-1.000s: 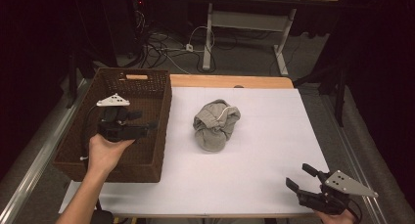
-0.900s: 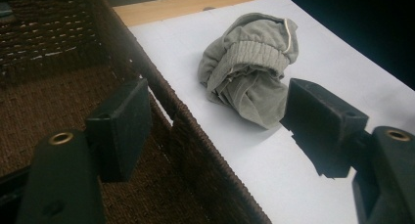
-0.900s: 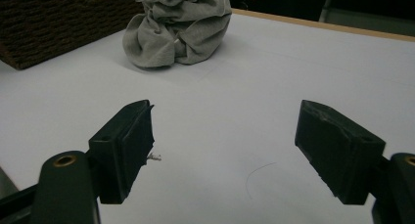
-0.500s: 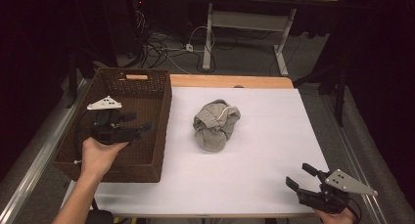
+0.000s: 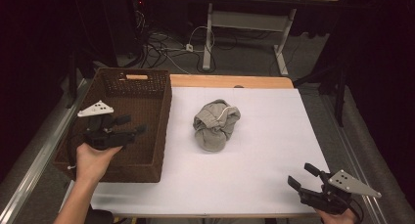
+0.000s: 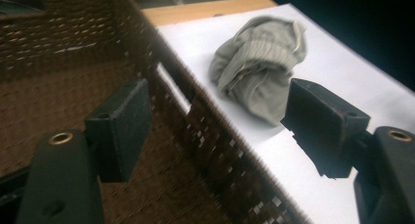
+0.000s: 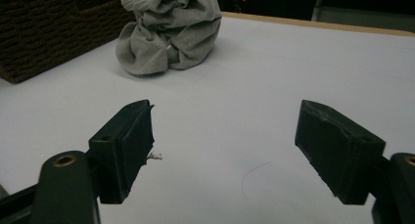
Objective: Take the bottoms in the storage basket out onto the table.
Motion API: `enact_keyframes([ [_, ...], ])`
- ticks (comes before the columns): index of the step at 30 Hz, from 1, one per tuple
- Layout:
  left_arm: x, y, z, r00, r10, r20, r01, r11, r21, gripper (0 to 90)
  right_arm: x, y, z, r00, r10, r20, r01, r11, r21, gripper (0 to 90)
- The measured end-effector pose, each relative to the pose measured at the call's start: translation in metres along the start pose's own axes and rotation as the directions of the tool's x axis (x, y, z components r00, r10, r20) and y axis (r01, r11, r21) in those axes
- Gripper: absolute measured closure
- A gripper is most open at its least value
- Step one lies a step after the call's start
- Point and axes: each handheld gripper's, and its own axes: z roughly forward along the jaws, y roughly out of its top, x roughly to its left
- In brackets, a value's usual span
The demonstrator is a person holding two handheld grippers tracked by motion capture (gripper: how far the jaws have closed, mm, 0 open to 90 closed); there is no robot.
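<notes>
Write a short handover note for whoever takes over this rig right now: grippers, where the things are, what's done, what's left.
Left gripper: jaws open, nothing between them, over the brown wicker basket, pointing toward the cloth.
Right gripper: jaws open, holding nothing, at the near right corner of the white table.
Grey crumpled cloth: in a heap mid-table, beside the basket and apart from it, untouched by either gripper.
Done: nothing visible; no cloth can be seen inside the basket.
Left: probably grasp the cloth and put it in the basket.
</notes>
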Motion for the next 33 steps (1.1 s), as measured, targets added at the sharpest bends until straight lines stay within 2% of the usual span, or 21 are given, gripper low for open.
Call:
enact_keyframes([
  [3, -0.001, -0.011, -0.003, 0.9996, 0.009, -0.027, -0.009, 0.9998, -0.018, 24.8, 0.001, 0.0, 0.0, 1.0, -0.004, -0.004, 0.004, 1.0, -0.007, 22.8],
  [5, 0.0, -0.018, -0.005, 0.9998, -0.008, -0.017, 0.008, 0.9998, -0.019, 24.8, 0.001, 0.0, 0.0, 1.0, -0.008, -0.002, 0.008, 1.0, 0.007, 22.8],
  [8, 0.0, -0.025, -0.007, 0.9996, -0.01, -0.026, 0.009, 0.9996, -0.026, 24.8, 0.001, 0.0, 0.0, 1.0, -0.007, -0.004, 0.007, 1.0, -0.009, 22.9],
  [10, 0.001, -0.029, -0.007, 0.9996, -0.02, -0.018, 0.019, 0.9996, -0.022, 24.8, 0.001, 0.0, 0.001, 0.9999, -0.014, -0.004, 0.014, 1.0, 0.008, 22.9],
  [13, 0.002, -0.033, -0.008, 0.9994, -0.023, -0.025, 0.022, 0.9993, -0.029, 24.8, 0.001, 0.0, 0.0, 0.9999, -0.009, -0.005, 0.009, 1.0, -0.005, 22.9],
  [16, 0.003, -0.037, -0.009, 0.999, -0.042, -0.013, 0.042, 0.9986, -0.032, 24.8, 0.001, 0.0, 0.0, 1.0, -0.007, -0.002, 0.007, 1.0, 0.004, 22.9],
  [20, 0.002, -0.041, -0.009, 0.9989, -0.044, -0.019, 0.043, 0.9985, -0.033, 24.8, 0.001, 0.0, 0.001, 0.9999, -0.013, -0.004, 0.013, 1.0, 0.006, 22.9],
  [23, -0.003, -0.044, -0.011, 0.999, -0.02, -0.04, 0.019, 0.9993, -0.033, 24.8, 0.001, 0.0, 0.0, 0.9999, -0.012, -0.004, 0.012, 1.0, -0.003, 22.9],
  [30, -0.002, -0.049, -0.017, 0.9986, -0.036, -0.039, 0.034, 0.998, -0.054, 24.8, 0.001, 0.0, 0.0, 0.9999, -0.013, -0.001, 0.013, 1.0, 0.005, 22.9],
  [33, -0.002, -0.052, -0.018, 0.9989, -0.03, -0.035, 0.028, 0.9978, -0.06, 24.8, 0.002, 0.0, 0.0, 0.9999, -0.014, 0.002, 0.014, 1.0, -0.001, 22.9],
])
